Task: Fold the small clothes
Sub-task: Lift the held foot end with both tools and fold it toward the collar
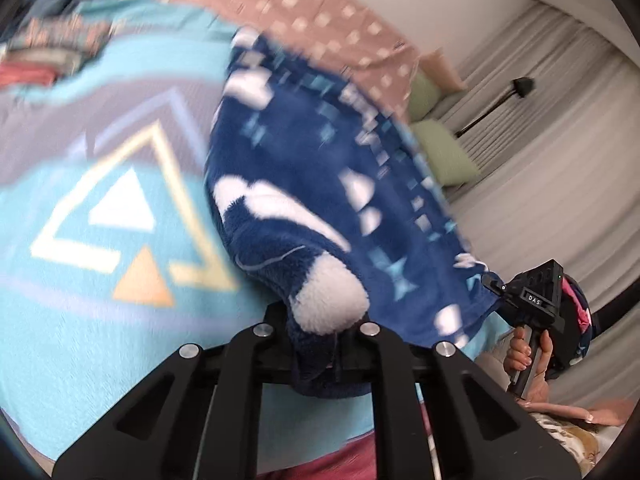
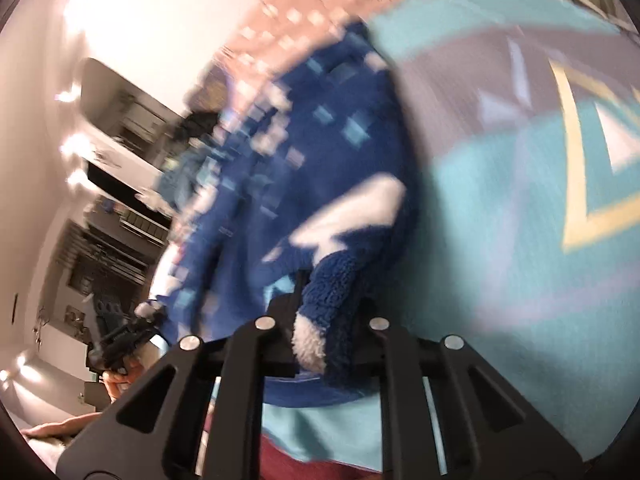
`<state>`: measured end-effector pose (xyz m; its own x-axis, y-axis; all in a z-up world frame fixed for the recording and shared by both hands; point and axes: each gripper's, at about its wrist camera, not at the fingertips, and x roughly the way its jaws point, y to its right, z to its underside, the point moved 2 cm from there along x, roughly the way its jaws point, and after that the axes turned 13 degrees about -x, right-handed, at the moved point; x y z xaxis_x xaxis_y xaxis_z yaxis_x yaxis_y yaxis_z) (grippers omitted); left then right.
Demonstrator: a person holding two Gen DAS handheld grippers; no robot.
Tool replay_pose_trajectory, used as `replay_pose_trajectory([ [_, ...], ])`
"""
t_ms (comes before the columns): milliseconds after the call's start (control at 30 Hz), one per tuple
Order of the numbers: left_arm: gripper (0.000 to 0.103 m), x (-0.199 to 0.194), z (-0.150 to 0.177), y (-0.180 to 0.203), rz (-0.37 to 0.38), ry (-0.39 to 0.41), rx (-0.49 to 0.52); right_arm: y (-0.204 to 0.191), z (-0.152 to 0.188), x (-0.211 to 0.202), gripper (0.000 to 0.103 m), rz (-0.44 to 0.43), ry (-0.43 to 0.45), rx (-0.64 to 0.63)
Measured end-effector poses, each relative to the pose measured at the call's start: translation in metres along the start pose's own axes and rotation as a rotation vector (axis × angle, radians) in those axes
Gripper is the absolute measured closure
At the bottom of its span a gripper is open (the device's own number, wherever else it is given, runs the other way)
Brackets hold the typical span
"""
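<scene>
In the left wrist view, the left gripper (image 1: 320, 344) is seen pinched on a blue fleece garment (image 1: 304, 184) patterned with white shapes, a white-tipped fold of it bunched between the pressed-together jaws. The garment is spread from the gripper away toward the far right, over a light-blue blanket (image 1: 100, 320) printed with yellow, white and orange triangles. A pink cloth with pale squares (image 1: 320, 20) is laid beyond it on the far side. At the right edge, the right gripper (image 1: 532, 300) is seen gripped by a person's hand (image 1: 528, 356), a corner of the blue garment reaching it. Green cushions (image 1: 448, 152) are visible against a pale curtain (image 1: 560, 120) at the far right.

In the right wrist view, heavily blurred, the right gripper (image 2: 320, 344) is closed on a thick blue fold of the same garment (image 2: 320, 168), a white tuft caught between the jaws. The garment is stretched away to the left, with the blanket (image 2: 500, 240) lying to its right and under it. At the lower left, the left gripper (image 2: 124, 336) is glimpsed at the garment's other end, its jaws too blurred to judge from here.
</scene>
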<state>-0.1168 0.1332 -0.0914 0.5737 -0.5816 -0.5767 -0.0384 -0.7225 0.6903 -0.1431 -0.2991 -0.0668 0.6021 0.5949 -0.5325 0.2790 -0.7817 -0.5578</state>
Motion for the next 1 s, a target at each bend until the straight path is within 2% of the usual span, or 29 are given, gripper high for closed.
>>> replay_pose_trajectory([
  [100, 0.093, -0.03, -0.006, 0.023, 0.049, 0.077, 0.047, -0.016, -0.017, -0.028, 0.09, -0.046, 0.094, -0.034],
  [300, 0.095, -0.067, -0.002, 0.059, 0.092, 0.164, 0.136, -0.047, -0.03, -0.054, 0.091, -0.062, 0.146, -0.117],
  [333, 0.101, -0.073, -0.001, 0.062, 0.103, 0.175, 0.144, -0.05, -0.03, -0.058, 0.091, -0.064, 0.154, -0.123],
  [400, 0.103, -0.091, 0.005, 0.07, 0.133, 0.213, 0.174, -0.056, -0.033, -0.064, 0.091, -0.059, 0.169, -0.139],
  [433, 0.103, -0.096, 0.008, 0.073, 0.123, 0.227, 0.193, -0.057, -0.032, -0.068, 0.091, -0.054, 0.172, -0.148],
  [467, 0.103, -0.101, 0.011, 0.076, 0.084, 0.25, 0.221, -0.06, -0.032, -0.068, 0.091, -0.014, 0.17, -0.176],
  [533, 0.102, -0.099, 0.01, 0.066, 0.023, 0.259, 0.207, -0.056, -0.031, -0.062, 0.09, 0.066, 0.142, -0.216],
  [600, 0.081, -0.087, 0.007, 0.047, -0.041, 0.228, 0.15, -0.045, -0.026, -0.047, 0.089, 0.124, 0.085, -0.202],
  [633, 0.056, -0.077, 0.007, 0.035, -0.085, 0.211, 0.109, -0.038, -0.021, -0.042, 0.088, 0.138, 0.061, -0.191],
  [667, 0.048, -0.069, 0.006, 0.026, -0.117, 0.199, 0.085, -0.031, -0.017, -0.035, 0.087, 0.157, 0.033, -0.174],
  [733, 0.046, -0.05, 0.006, 0.006, -0.173, 0.141, 0.049, -0.013, -0.006, -0.022, 0.082, 0.194, -0.022, -0.127],
  [800, 0.045, -0.029, 0.008, -0.018, -0.204, 0.046, -0.014, 0.004, 0.006, -0.017, 0.075, 0.222, -0.06, -0.082],
  [833, 0.044, -0.019, 0.009, -0.027, -0.215, 0.006, -0.045, 0.01, 0.011, -0.015, 0.062, 0.241, -0.077, -0.068],
  [867, 0.042, -0.008, 0.01, -0.039, -0.211, -0.041, -0.084, 0.016, 0.016, -0.015, 0.055, 0.257, -0.098, -0.053],
  [900, 0.041, -0.007, 0.011, -0.041, -0.194, -0.033, -0.088, 0.022, 0.022, -0.014, 0.041, 0.274, -0.126, -0.04],
  [933, 0.036, -0.008, 0.01, -0.04, -0.15, -0.014, -0.075, 0.026, 0.027, -0.013, 0.039, 0.274, -0.144, -0.035],
  [1000, 0.036, -0.003, 0.009, -0.039, -0.084, -0.036, -0.075, 0.028, 0.032, -0.013, 0.035, 0.242, -0.141, -0.045],
])
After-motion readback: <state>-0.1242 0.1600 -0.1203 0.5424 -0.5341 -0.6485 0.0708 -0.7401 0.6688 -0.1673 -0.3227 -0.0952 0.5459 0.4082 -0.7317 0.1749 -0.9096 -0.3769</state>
